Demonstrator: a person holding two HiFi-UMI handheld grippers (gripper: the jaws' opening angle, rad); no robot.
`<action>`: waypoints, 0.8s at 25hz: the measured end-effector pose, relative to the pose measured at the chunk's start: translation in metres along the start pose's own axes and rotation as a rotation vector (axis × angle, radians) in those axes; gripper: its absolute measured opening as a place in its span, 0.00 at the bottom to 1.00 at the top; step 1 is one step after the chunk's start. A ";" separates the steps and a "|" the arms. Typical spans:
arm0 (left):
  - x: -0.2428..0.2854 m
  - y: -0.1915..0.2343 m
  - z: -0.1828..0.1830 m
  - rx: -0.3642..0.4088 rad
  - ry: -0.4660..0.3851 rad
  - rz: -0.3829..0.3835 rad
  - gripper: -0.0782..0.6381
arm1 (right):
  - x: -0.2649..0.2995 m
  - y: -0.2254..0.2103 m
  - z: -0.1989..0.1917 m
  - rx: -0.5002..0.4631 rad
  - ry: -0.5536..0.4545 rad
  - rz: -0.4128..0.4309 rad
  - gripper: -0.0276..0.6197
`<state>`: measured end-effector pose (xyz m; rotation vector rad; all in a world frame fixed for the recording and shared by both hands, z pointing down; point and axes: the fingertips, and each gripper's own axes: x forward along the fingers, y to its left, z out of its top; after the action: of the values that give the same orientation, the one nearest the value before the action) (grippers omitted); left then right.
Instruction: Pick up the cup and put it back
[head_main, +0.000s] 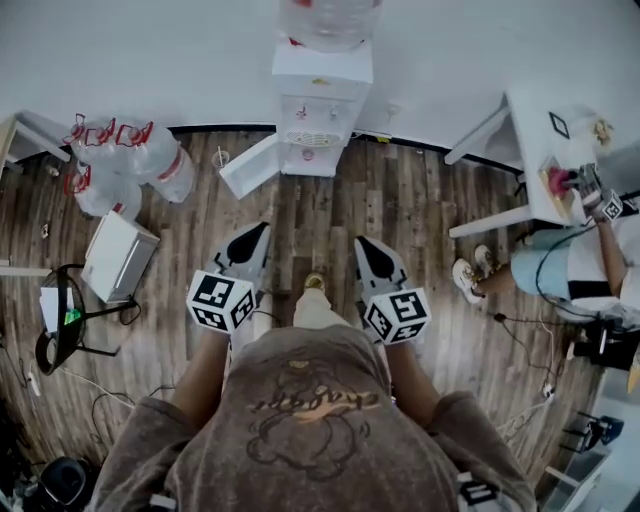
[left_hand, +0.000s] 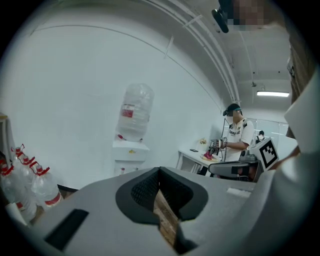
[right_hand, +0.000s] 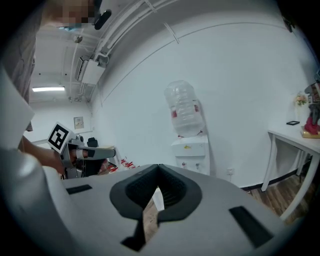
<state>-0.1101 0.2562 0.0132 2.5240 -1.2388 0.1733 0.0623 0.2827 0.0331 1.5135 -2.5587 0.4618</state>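
A white water dispenser (head_main: 320, 110) with a big clear bottle on top stands against the far wall, straight ahead. It shows in the left gripper view (left_hand: 129, 152) and in the right gripper view (right_hand: 191, 150). A small clear cup-like thing (head_main: 220, 157) stands on the floor to its left; it is too small to tell more. My left gripper (head_main: 248, 243) and right gripper (head_main: 372, 250) are held side by side over the wooden floor, well short of the dispenser. Both point at it. The left gripper's (left_hand: 159, 170) jaws meet at the tips with nothing between them, and so do the right gripper's (right_hand: 159, 167).
The dispenser's lower door (head_main: 250, 165) hangs open to the left. Several spare water bottles (head_main: 130, 150) lie at the left wall, with a white box (head_main: 118, 255) and a black chair (head_main: 60, 320) nearer. At the right, another person (head_main: 580, 265) sits at a white table (head_main: 535, 130). Cables trail on the floor.
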 end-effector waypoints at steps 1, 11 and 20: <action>0.012 0.001 0.005 -0.005 -0.004 0.005 0.11 | 0.006 -0.013 0.004 0.002 0.002 0.005 0.05; 0.094 0.021 0.041 -0.004 -0.030 0.088 0.11 | 0.065 -0.097 0.031 0.004 0.040 0.074 0.05; 0.117 0.043 0.049 0.006 -0.022 0.120 0.11 | 0.103 -0.109 0.036 0.008 0.047 0.104 0.05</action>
<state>-0.0733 0.1276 0.0059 2.4639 -1.4007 0.1782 0.1086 0.1358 0.0474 1.3593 -2.6110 0.5145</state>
